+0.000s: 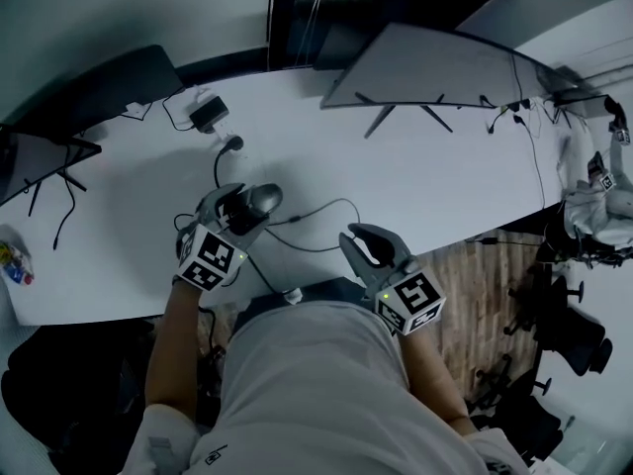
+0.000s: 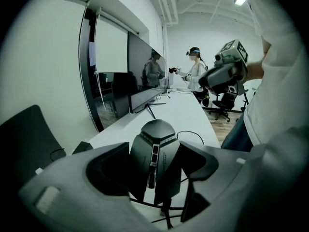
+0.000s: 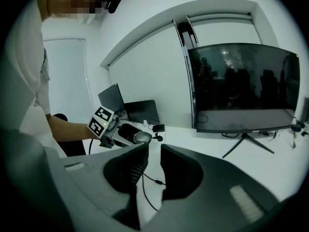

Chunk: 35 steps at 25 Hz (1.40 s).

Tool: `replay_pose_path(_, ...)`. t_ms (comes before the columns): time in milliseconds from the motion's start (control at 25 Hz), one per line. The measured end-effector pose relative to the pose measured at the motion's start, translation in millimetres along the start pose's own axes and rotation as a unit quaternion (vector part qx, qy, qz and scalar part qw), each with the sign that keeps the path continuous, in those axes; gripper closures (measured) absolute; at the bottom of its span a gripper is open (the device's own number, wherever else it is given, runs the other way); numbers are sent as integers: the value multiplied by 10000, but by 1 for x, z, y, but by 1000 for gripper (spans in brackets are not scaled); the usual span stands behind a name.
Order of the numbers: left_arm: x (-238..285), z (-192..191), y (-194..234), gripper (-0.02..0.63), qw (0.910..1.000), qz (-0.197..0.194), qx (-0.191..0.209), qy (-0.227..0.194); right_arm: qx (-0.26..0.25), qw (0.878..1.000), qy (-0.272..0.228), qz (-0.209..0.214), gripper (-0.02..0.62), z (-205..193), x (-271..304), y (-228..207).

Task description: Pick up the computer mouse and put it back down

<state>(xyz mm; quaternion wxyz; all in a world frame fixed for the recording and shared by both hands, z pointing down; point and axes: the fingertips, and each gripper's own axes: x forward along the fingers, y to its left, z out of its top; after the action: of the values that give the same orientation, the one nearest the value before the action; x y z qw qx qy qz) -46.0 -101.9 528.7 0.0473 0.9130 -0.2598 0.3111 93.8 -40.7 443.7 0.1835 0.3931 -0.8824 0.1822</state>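
A dark grey computer mouse (image 1: 263, 200) sits between the jaws of my left gripper (image 1: 240, 212), which is shut on its sides. In the left gripper view the mouse (image 2: 154, 151) fills the gap, front end pointing away, and looks raised slightly off the white desk (image 1: 425, 181). Its black cable (image 1: 318, 228) trails across the desk to the right. My right gripper (image 1: 372, 246) hovers over the near desk edge, right of the mouse and apart from it. Its jaws stand a narrow gap apart with nothing between them (image 3: 154, 151). From there the mouse (image 3: 141, 137) shows held in the left gripper (image 3: 126, 134).
A large monitor (image 1: 435, 67) stands at the back right; another dark screen (image 1: 109, 87) is at the back left. A black power adapter (image 1: 208, 114) and plug lie behind the mouse. Office chairs (image 1: 564, 334) stand on the wooden floor to the right. A person (image 2: 195, 74) stands far down the desk.
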Motion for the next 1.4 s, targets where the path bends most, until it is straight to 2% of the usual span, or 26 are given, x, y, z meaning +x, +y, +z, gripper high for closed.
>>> replay_pose_path(160, -35, 7, -5, 282, 9992, 316, -106, -218, -111, 9998, -126, 66, 512, 6, 0, 11)
replay_pose_path(280, -61, 11, -7, 282, 9970, 587, -331, -378, -181, 9995, -199, 149, 512, 12, 1, 18)
replay_pose_path(480, -104, 13, -10, 282, 9902, 1011, -706, -649, -290, 9986, -264, 341, 512, 17, 3, 33)
replay_pose_path(880, -172, 8, -12, 282, 9766, 1756, -938, -818, -483, 9955, -282, 759, 512, 22, 13, 67)
replay_pose_path(1160, -188, 1, -15, 282, 9722, 1875, -1119, -841, -539, 9941, -282, 894, 512, 24, 15, 80)
replay_pose_path(1400, -181, 4, -13, 282, 9736, 1813, -1108, -833, -493, 9949, -303, 826, 512, 22, 10, 75)
